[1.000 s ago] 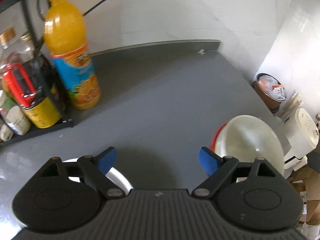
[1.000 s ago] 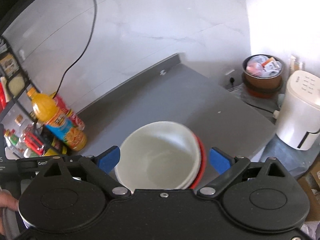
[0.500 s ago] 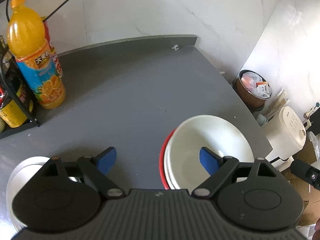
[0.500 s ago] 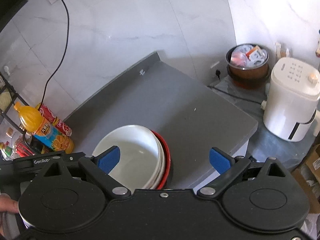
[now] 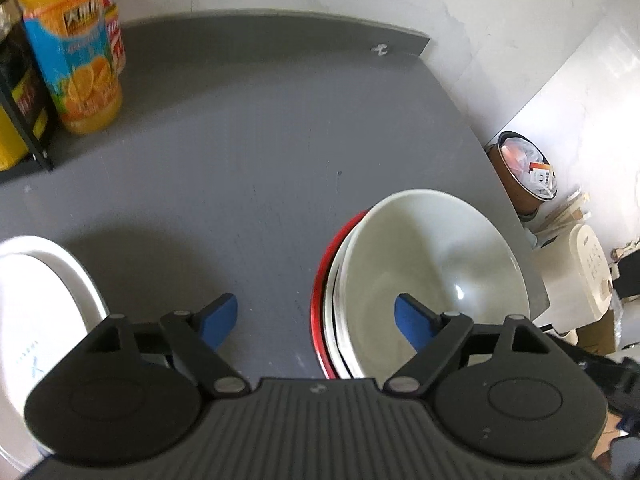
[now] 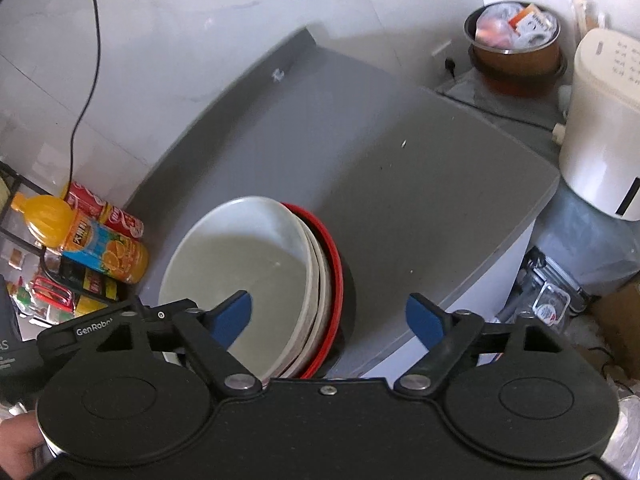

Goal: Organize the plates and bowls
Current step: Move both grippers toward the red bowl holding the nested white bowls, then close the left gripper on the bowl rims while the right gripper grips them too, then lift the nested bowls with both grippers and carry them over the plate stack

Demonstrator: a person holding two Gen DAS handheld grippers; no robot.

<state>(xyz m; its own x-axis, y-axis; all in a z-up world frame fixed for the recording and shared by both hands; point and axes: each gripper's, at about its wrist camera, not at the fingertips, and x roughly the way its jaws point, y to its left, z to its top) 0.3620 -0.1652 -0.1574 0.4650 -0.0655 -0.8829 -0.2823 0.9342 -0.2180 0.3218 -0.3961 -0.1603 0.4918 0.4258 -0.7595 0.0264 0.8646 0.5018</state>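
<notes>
A stack of bowls (image 5: 436, 268) sits near the right front of the grey counter (image 5: 260, 152): a white bowl on top, another white one under it, a red-rimmed one (image 5: 320, 280) at the bottom. My left gripper (image 5: 316, 320) hangs open above the counter, its right finger over the stack's near rim. A white plate (image 5: 44, 304) lies at the lower left, partly under the gripper body. In the right wrist view the same stack (image 6: 248, 272) lies below my open right gripper (image 6: 328, 316), whose left finger hangs over the top bowl. Nothing is held.
An orange juice bottle (image 5: 72, 52) and red cans (image 6: 120, 216) stand at the counter's back left beside a black rack (image 5: 20, 128). Off the right edge are a brown bin (image 6: 516, 44) and a white appliance (image 6: 604, 124). A hand (image 6: 16, 452) shows at lower left.
Both grippers have drawn back and swung; the bowl stack now sits lower and larger in the left wrist view, and further left in the right wrist view. Both stay open.
</notes>
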